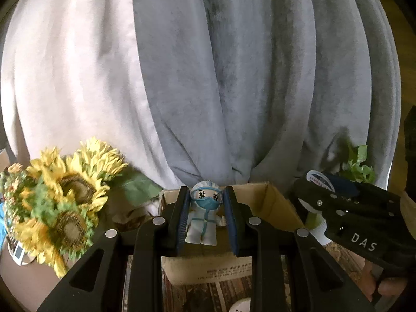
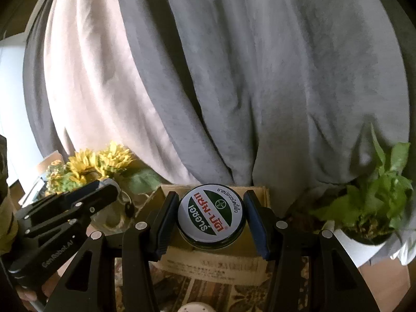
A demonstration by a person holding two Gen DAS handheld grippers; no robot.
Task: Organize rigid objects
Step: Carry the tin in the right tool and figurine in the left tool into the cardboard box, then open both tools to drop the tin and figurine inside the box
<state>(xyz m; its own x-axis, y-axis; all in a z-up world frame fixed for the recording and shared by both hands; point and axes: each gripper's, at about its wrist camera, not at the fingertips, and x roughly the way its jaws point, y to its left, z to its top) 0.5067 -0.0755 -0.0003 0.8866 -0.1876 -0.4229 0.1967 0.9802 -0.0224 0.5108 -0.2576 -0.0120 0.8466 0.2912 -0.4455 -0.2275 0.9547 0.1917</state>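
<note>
Soft, dim daylight is spread across both views, brightest where it is let through the pale curtain (image 1: 78, 78) at the left, while the grey curtain (image 2: 260, 78) is left in muted folds of shadow. Strong fisheye bending is seen, with black vignetting at the corners. The sunflowers (image 1: 65, 195) are smeared by motion blur in the left wrist view, and the green plant (image 2: 371, 197) is softened in the right. Grain is noticed throughout. A mild sheen is carried on the tin lid (image 2: 211, 213).
</note>
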